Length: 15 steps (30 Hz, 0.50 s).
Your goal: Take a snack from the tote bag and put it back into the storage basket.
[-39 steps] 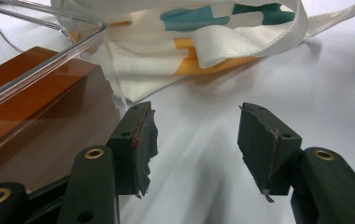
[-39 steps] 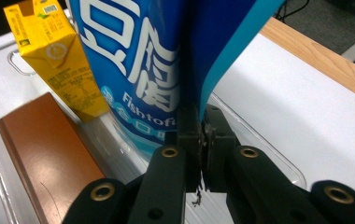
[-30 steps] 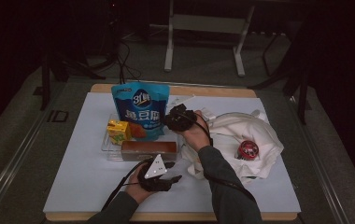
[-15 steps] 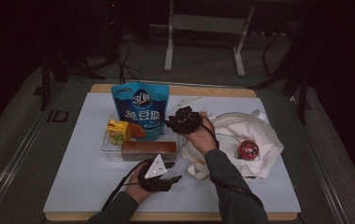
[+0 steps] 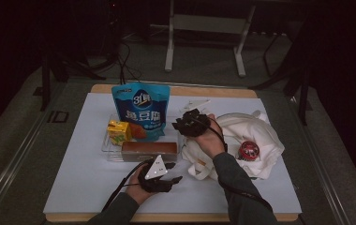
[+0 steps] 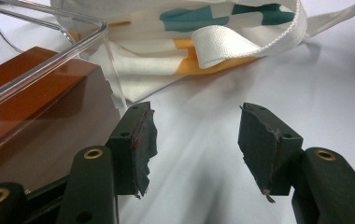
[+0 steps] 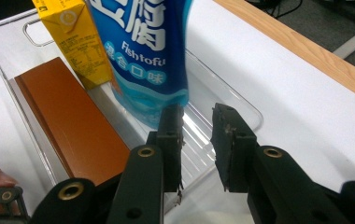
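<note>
A clear tray (image 5: 106, 146) holds a blue Fishtofu snack bag (image 5: 141, 110) standing upright, a yellow juice carton (image 5: 118, 131) and a long brown box (image 5: 149, 149). My right gripper (image 5: 176, 125) hovers at the tray's right end and points at the bag. In the right gripper view the right gripper (image 7: 197, 135) has a narrow gap between its jaws with nothing in it, above the tray's ribbed floor (image 7: 199, 154). My left gripper (image 5: 175, 172) rests on the white table in front of the brown box. Its own view shows the left gripper (image 6: 194, 140) open and empty beside the box (image 6: 35, 116).
A white tote bag (image 5: 260, 140) with coloured print lies crumpled to the right of the tray, with a red round object (image 5: 249, 150) on it. Its strap (image 6: 241, 44) lies ahead of the left gripper. The wooden table edge (image 7: 306, 51) runs along the far side.
My right gripper has drifted a little to the right, away from the blue bag. The left gripper has stayed where it was.
</note>
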Each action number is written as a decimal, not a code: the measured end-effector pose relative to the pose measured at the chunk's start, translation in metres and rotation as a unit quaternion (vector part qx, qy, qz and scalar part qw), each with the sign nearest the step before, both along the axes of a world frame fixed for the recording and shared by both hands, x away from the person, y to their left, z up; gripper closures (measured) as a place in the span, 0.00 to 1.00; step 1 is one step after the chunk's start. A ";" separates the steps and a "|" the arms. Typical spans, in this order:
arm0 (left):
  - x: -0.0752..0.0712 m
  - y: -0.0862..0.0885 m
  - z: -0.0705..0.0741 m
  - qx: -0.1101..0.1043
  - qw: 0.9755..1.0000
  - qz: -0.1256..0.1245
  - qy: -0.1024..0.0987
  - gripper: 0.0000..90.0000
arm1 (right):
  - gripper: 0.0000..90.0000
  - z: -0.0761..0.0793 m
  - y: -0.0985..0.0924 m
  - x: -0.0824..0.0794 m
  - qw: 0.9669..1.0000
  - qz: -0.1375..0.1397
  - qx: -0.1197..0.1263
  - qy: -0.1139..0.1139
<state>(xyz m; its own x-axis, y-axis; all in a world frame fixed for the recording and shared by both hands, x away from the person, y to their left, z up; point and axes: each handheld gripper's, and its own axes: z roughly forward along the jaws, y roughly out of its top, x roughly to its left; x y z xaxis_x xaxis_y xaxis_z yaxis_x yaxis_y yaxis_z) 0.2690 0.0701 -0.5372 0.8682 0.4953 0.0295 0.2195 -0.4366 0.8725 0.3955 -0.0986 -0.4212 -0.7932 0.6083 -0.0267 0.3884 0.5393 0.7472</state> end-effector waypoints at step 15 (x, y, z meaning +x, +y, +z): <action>0.001 0.001 0.000 0.000 1.000 0.000 0.001 0.49 | 0.81 0.000 -0.025 -0.011 1.000 -0.004 -0.002 0.003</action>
